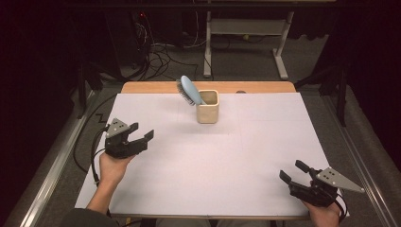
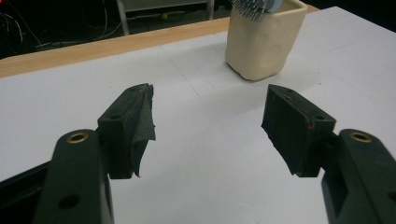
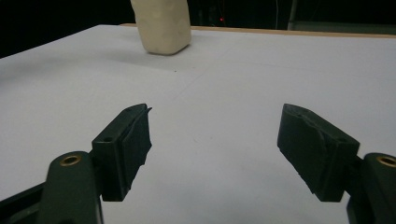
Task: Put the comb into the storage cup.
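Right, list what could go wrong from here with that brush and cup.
1. The blue hairbrush leans out over the left rim of the cream cup, so a pull on it could tip the cup.
2. The cup stands near the table's far edge; a nudge may push it off.
3. The left gripper is the closer one and its jaws stand open with nothing between them; its left pad is peeling, so a grip may slip.

Wooden table (image 1: pixel 142 87) covered almost wholly by a white sheet (image 1: pixel 213 161), bare wood left as a strip along the far edge. Standing on the sheet, far and near the middle: a cream square cup (image 1: pixel 207 107), upright, holding a blue hairbrush (image 1: pixel 190 90)
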### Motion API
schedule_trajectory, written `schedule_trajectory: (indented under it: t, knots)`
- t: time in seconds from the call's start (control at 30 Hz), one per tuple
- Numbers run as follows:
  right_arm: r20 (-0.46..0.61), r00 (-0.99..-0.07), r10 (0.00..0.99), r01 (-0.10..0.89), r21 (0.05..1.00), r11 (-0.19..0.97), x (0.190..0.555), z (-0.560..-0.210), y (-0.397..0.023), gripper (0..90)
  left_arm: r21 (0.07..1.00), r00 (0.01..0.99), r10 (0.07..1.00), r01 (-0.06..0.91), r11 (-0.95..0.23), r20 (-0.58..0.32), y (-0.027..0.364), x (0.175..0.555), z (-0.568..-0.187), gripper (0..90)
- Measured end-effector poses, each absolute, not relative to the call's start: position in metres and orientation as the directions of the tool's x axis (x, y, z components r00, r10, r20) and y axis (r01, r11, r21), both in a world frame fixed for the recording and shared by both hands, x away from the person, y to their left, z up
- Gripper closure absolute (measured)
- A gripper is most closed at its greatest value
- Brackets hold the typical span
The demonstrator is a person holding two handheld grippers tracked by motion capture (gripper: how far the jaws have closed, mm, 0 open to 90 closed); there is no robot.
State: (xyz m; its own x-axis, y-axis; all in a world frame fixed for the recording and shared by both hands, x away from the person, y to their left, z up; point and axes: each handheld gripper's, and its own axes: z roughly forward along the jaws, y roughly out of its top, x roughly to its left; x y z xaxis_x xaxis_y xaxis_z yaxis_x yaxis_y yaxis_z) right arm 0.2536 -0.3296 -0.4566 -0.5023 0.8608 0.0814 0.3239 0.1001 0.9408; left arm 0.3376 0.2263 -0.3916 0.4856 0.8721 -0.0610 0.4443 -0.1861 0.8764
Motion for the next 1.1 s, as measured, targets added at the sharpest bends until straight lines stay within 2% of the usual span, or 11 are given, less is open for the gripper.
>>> schedule_trajectory:
  t: [1.1]
  knots:
    - [0.087,-0.500,0.862,0.321,0.943,0.091,0.251,-0.456,-0.332,26.1,0.882,0.497,0.864,0.439,-0.173,-0.078,0.236,0.309,-0.401,34.3]
